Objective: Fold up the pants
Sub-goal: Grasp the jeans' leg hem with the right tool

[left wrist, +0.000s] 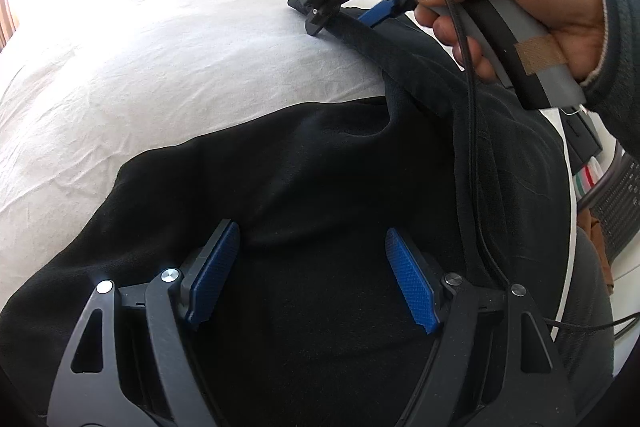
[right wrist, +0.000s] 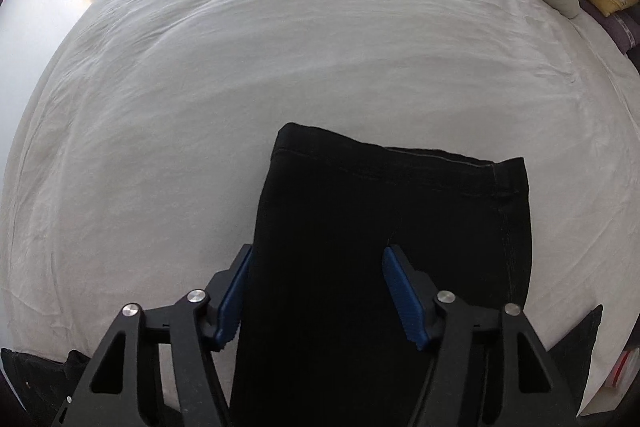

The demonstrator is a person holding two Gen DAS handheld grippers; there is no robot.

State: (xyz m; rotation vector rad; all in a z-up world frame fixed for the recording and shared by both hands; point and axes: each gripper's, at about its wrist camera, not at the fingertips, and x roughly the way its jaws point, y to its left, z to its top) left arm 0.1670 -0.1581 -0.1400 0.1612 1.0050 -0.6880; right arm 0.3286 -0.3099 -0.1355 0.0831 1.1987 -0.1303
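Black pants [right wrist: 384, 247] lie flat on a white bed [right wrist: 280, 47], their long axis running from the near edge of the bed away toward its far side. In the right wrist view the stacked leg ends with their stitched hems [right wrist: 400, 155] point away from the camera, and the cloth passes straight under the right gripper [right wrist: 316, 295]. Its blue fingers [right wrist: 400, 295] stand apart, one over the left edge of the legs and one over the cloth, gripping nothing. In the left wrist view the left gripper [left wrist: 312, 275] hangs over a broader, rumpled part of the pants [left wrist: 320, 167], fingers [left wrist: 216, 267] likewise spread with only fabric below. The right gripper [left wrist: 344, 15] shows there too, held by the person's right hand [left wrist: 520, 7], with its tips down at the far end of a leg; that gripper looks nearer the hems
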